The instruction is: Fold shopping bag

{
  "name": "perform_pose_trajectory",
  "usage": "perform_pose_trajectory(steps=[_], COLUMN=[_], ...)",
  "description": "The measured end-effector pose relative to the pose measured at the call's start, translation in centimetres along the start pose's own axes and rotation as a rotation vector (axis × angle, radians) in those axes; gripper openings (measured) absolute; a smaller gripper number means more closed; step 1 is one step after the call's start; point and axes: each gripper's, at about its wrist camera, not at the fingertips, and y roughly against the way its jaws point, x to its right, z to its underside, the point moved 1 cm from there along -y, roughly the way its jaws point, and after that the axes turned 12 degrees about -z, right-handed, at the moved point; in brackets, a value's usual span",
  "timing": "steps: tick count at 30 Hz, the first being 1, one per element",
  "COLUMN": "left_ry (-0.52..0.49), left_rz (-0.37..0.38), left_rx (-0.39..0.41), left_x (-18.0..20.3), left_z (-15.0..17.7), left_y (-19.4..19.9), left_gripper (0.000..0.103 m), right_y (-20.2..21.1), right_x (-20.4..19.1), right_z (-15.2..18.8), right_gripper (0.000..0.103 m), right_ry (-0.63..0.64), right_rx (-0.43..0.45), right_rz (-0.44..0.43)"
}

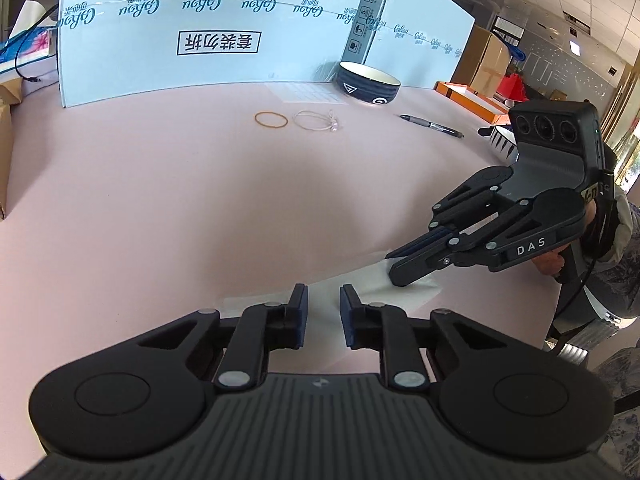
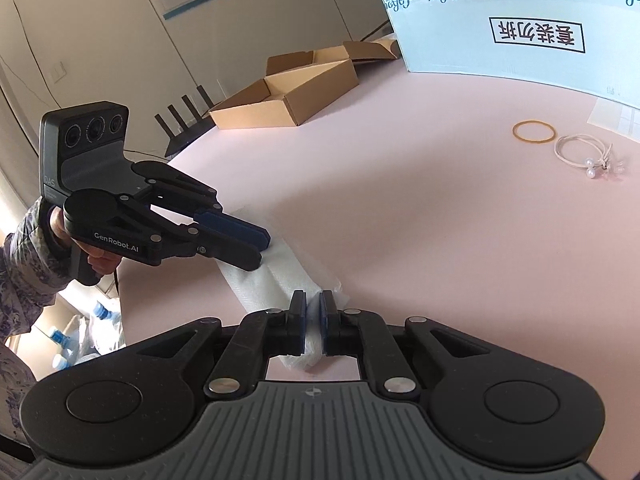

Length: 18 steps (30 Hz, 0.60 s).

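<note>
The white, thin shopping bag (image 2: pixel 276 276) lies folded into a long narrow strip on the pink table (image 1: pixel 160 200), close to its near edge. My right gripper (image 2: pixel 313 300) is shut on one end of the strip, with a raised fold of bag pinched between its blue pads. In the left wrist view the right gripper (image 1: pixel 394 267) rests low on the bag (image 1: pixel 372 292). My left gripper (image 1: pixel 323 296) is at the strip's other end; its pads stand a little apart with flat bag showing in the gap. From the right wrist view the left gripper (image 2: pixel 262 250) has its tips down at the bag.
A tall light-blue carton (image 1: pixel 200 40) stands at the back, with a dark bowl (image 1: pixel 368 84) beside it. A rubber band (image 1: pixel 271 120), a beaded hair tie (image 1: pixel 316 122) and a pen (image 1: pixel 432 125) lie mid-table. An open cardboard box (image 2: pixel 288 96) sits at the far edge.
</note>
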Motion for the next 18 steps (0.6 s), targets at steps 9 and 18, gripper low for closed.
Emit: perform_pose_trajectory(steps=[9, 18], left_ry=[0.023, 0.034], left_rz=[-0.024, 0.024], left_rx=[0.021, -0.020], left_x=[-1.3, -2.2], left_z=[1.2, 0.6], left_y=[0.6, 0.1], left_gripper=[0.016, 0.016], right_y=[0.4, 0.6], right_x=[-2.5, -10.9], right_z=[1.1, 5.9], right_gripper=[0.027, 0.027], right_ry=[0.217, 0.950], right_rx=[0.063, -0.045], right_rz=[0.216, 0.512])
